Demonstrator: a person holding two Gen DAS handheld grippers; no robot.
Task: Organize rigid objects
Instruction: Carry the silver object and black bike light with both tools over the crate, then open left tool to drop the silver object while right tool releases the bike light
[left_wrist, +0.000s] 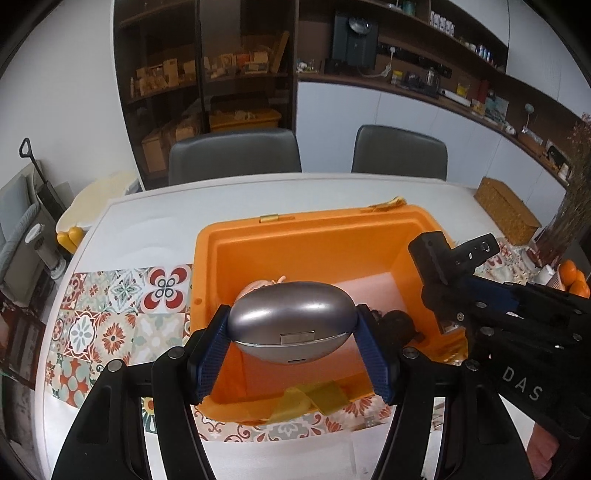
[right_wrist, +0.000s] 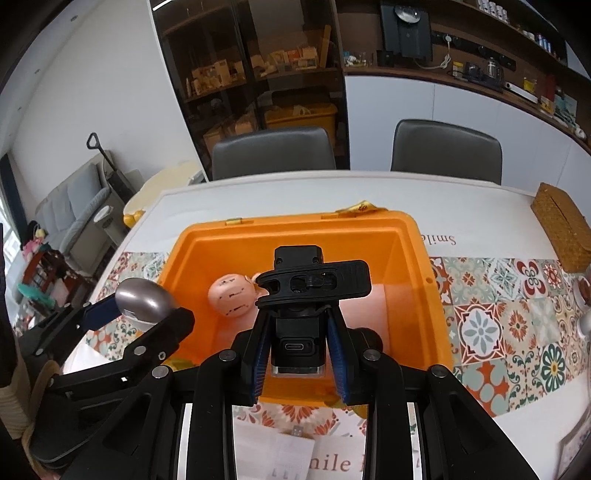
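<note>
Left wrist view puts your left gripper (left_wrist: 291, 332) over the near half of the orange bin (left_wrist: 280, 236), its blue pads (left_wrist: 212, 350) clamped on either end of a grey oval case (left_wrist: 291, 325). The case hangs above the bin's floor, seam and latch facing you. Behind it a pink toy head (left_wrist: 258, 286) peeks out, and a dark object (left_wrist: 399, 321) lies to its right on the floor; you can't tell what that one is from here. Your right gripper (left_wrist: 454, 295) reaches in from the right, over the bin's right wall.

From the right wrist, your right gripper (right_wrist: 299, 325) is closed on a black clip mount (right_wrist: 314, 280), fingers pressed to both sides of its lower block, held above the middle of the bin (right_wrist: 424, 258). The toy head (right_wrist: 231, 295) rests on the bin floor just left of the mount. The bin stands on a patterned mat (right_wrist: 498, 314) on the white table (right_wrist: 461, 203), with yellow tape (left_wrist: 314, 398) hanging over its near rim.
</note>
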